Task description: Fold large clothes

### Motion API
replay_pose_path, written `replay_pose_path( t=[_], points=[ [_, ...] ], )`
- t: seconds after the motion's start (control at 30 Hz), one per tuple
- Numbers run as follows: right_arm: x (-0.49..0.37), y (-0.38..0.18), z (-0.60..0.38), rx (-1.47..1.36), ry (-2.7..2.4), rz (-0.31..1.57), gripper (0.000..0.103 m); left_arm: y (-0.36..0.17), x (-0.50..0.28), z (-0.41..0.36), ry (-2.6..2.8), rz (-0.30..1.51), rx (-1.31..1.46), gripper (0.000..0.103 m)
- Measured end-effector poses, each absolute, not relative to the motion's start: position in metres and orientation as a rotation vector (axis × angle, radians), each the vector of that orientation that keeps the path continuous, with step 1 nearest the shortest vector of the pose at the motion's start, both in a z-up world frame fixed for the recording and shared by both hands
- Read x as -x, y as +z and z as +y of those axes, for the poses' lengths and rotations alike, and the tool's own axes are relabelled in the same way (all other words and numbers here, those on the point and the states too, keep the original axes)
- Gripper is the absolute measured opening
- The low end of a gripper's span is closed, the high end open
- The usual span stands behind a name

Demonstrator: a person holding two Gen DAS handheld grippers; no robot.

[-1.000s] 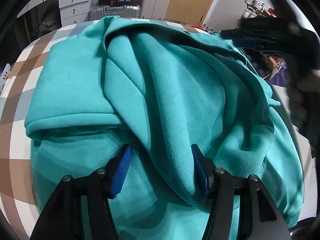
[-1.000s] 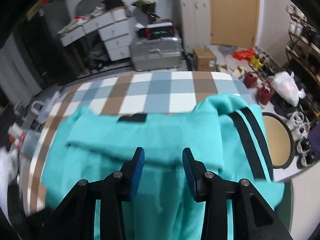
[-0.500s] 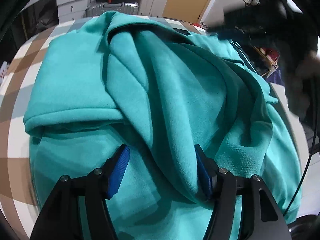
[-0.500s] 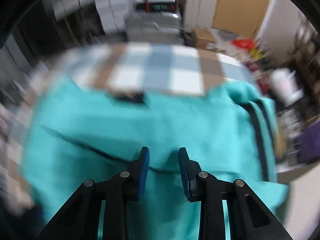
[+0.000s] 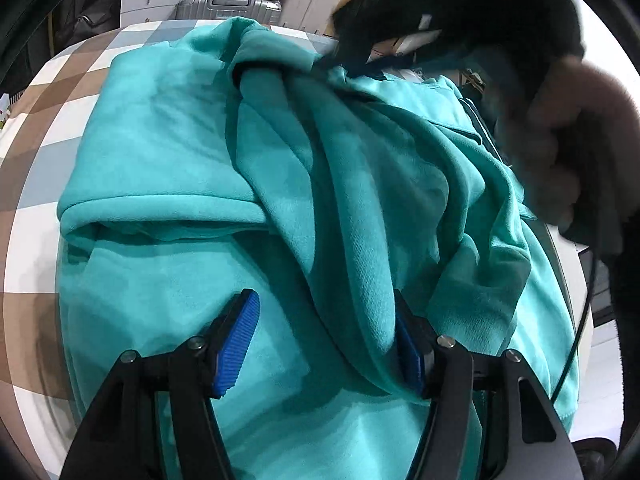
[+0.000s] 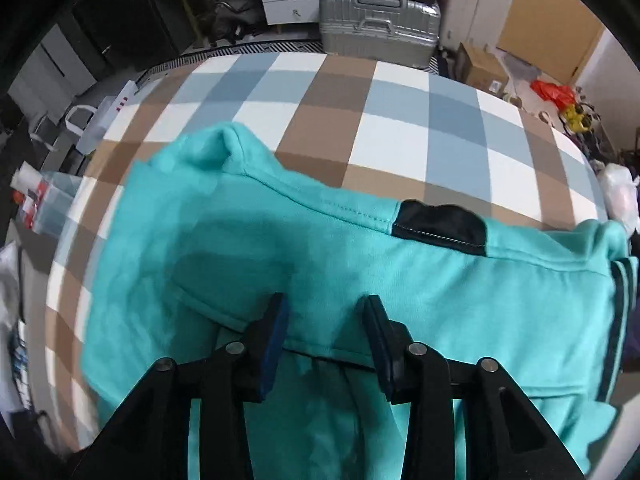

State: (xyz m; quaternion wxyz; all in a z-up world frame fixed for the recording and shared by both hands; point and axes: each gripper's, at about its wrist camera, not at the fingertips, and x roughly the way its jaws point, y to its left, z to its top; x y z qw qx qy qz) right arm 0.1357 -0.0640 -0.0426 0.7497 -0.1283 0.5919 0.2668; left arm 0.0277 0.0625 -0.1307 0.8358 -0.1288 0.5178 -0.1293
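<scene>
While the teal sweatshirt lies bunched across the checked tablecloth, filling the centre of both wrist views, you are judged to be midway through a fold, with one layer being drawn over the body of the garment. Your left gripper sits at the bottom centre of its frame with jaws wide apart; a hanging ridge of cloth rests against the right-hand pad, but nothing is clamped. Your right gripper sits at the bottom centre of its own frame with jaws also apart, a folded hem lying in the gap between them; whether the pads press that hem cannot be told. In the left view, your right hand shows blurred at the upper right, beside the lifted cloth. The next move likely calls for closing on the hem, then laying that layer flat and square, watching that the loose ridge does not drag along.
</scene>
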Motion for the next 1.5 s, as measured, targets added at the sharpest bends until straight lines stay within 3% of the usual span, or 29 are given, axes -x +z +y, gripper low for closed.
replay_pose_path(
  t=[0.03, 0.13, 0.2, 0.23, 0.4, 0.43, 0.5, 0.57, 0.63, 0.8, 0.87, 1.0, 1.07, 1.1, 1.2, 1.5],
  points=[
    [-0.136, -0.028, -0.066, 0.247, 0.596, 1.244, 0.024, -0.131, -0.029, 0.062, -0.272, 1.099, 0.276, 0.059],
    [-0.134, -0.02, -0.056, 0.267, 0.588, 1.166, 0.031, -0.13, -0.027, 0.062, -0.263, 1.097, 0.264, 0.059],
    [-0.125, -0.055, -0.045, 0.348, 0.607, 1.302, 0.034, -0.124, -0.024, 0.06, -0.26, 1.087, 0.251, 0.059],
    [-0.117, -0.06, -0.045, 0.368, 0.608, 1.265, 0.033, -0.12, -0.023, 0.06, -0.275, 1.082, 0.245, 0.059],
    [-0.123, -0.027, -0.109, 0.151, 0.779, 1.243, 0.034, -0.086, -0.02, 0.074, -0.284, 0.985, 0.187, 0.059],
    [-0.13, -0.012, -0.141, 0.137, 0.733, 1.181, 0.037, -0.081, -0.02, 0.083, -0.262, 0.975, 0.187, 0.059],
    [-0.144, 0.004, -0.189, 0.146, 0.576, 1.095, 0.078, -0.071, -0.027, 0.111, -0.169, 0.954, 0.203, 0.06],
    [-0.16, 0.006, -0.233, 0.129, 0.456, 1.067, 0.081, -0.072, -0.042, 0.142, -0.036, 0.949, 0.235, 0.068],
    [-0.179, -0.005, -0.267, 0.112, 0.375, 1.124, 0.081, -0.085, -0.062, 0.166, -0.023, 1.007, 0.304, 0.069],
    [-0.203, -0.05, -0.316, 0.103, 0.299, 1.22, 0.08, -0.113, -0.093, 0.183, -0.071, 1.123, 0.541, 0.069],
    [-0.208, -0.071, -0.311, 0.129, 0.301, 1.297, 0.079, -0.117, -0.106, 0.171, -0.093, 1.154, 0.542, 0.068],
    [-0.206, -0.088, -0.303, 0.117, 0.388, 1.346, 0.068, -0.12, -0.121, 0.131, -0.163, 1.247, 0.402, 0.067],
    [-0.198, -0.085, -0.297, 0.117, 0.443, 1.338, 0.057, -0.118, -0.129, 0.111, -0.147, 1.278, 0.259, 0.054],
    [-0.194, -0.083, -0.294, 0.128, 0.472, 1.33, 0.045, -0.118, -0.132, 0.108, -0.14, 1.281, 0.238, 0.044],
    [-0.181, -0.076, -0.281, 0.161, 0.544, 1.3, 0.027, -0.114, -0.147, 0.096, -0.137, 1.3, 0.153, 0.03],
    [-0.191, -0.076, -0.237, 0.133, 0.576, 1.237, 0.023, -0.108, -0.202, 0.099, 0.0, 1.284, -0.093, 0.026]
  ],
)
